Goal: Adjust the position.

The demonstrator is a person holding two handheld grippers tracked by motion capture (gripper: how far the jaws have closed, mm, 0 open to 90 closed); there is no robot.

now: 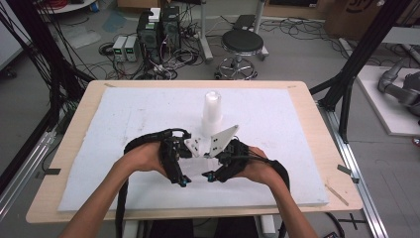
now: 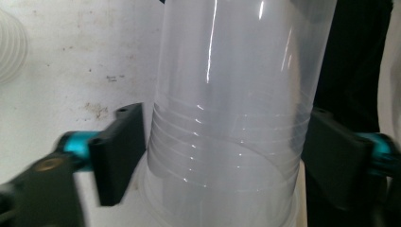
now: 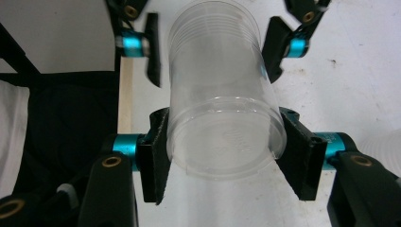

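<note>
A clear plastic cup (image 3: 215,75) lies level between my two grippers, which face each other above the near part of the white board (image 1: 114,129). My right gripper (image 3: 227,156) is shut on the cup's wide rim end, with a pad pressed to each side. At the cup's other end my left gripper (image 3: 213,47) stands open, and its pads (image 3: 152,47) sit a little off the wall. In the left gripper view the cup (image 2: 227,94) stands between the left gripper's (image 2: 224,161) black pads. From above, the left gripper (image 1: 183,181) and right gripper (image 1: 207,175) nearly meet tip to tip.
A stack of white cups (image 1: 212,111) stands upright on the board just beyond the hands, and its edge shows as a ribbed stack (image 2: 9,47). The board covers a wooden table (image 1: 324,148). A stool (image 1: 241,44) and cables lie on the floor behind.
</note>
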